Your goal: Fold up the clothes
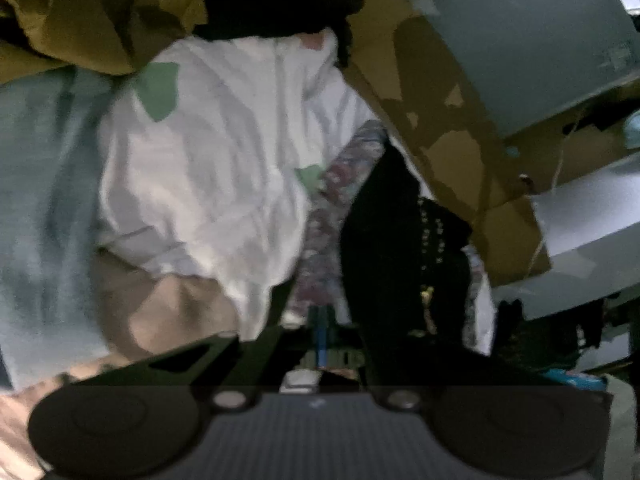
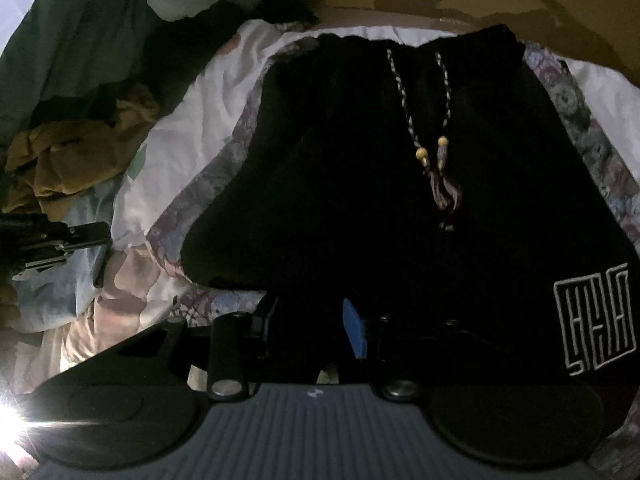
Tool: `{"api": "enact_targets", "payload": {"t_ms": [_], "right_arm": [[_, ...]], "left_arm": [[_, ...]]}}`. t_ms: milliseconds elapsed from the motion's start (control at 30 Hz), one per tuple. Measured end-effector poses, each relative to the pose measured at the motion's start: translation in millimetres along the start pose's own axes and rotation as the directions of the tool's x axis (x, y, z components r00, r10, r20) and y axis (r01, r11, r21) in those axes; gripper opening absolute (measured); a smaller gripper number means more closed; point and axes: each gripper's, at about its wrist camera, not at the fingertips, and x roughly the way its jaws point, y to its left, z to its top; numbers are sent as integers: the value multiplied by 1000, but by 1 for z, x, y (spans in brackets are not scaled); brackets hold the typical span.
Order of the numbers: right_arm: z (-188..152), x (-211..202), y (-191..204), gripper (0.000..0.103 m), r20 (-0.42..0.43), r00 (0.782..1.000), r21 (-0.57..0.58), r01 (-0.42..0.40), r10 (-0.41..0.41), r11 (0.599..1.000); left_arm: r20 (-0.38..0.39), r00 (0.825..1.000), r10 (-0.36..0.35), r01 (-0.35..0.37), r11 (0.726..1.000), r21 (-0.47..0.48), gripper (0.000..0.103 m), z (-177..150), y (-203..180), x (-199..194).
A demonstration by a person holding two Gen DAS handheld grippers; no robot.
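A black garment (image 2: 360,200) with a braided, beaded drawstring (image 2: 432,152) and a white embroidered logo (image 2: 592,320) lies spread on a floral cloth (image 2: 200,200). My right gripper (image 2: 308,314) is at its near hem. The fingers stand a little apart with black fabric filling the gap between them. My left gripper (image 1: 320,320) is shut, its tips just short of the floral cloth (image 1: 340,200), and the black garment (image 1: 392,240) lies to its right. In the right wrist view the left gripper (image 2: 80,240) hovers left of the garment, over pale bedding.
A white sheet (image 1: 200,160) covers the surface. To the left lie a light-blue cloth (image 1: 36,200), a mustard garment (image 2: 68,160) and a dark green one (image 2: 72,40). Cardboard (image 1: 448,120) and grey boxes (image 1: 540,40) stand behind. Glare shows at the lower left (image 2: 8,416).
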Motion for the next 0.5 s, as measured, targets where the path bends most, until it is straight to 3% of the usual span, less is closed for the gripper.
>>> {"api": "enact_targets", "payload": {"t_ms": [67,133,200,400,500], "right_arm": [[-3,4,1,42,-9,1000,2,0,0,1000],[-5,8,2,42,-19,1000,4,0,0,1000],[-8,12,4,43,-28,1000,6,0,0,1000],[-15,24,7,45,-57,998,11,2,-1,1000],[-18,29,5,46,-73,997,26,12,-10,1000]], "left_arm": [[-10,999,30,-30,999,21,5,3,2,5],[-9,999,45,-45,998,42,17,4,3,10],[-20,998,53,-52,996,70,40,3,3,14],[-76,994,81,-68,986,155,44,-4,1,30],[-78,991,110,-89,969,232,51,-9,-3,37]]}}
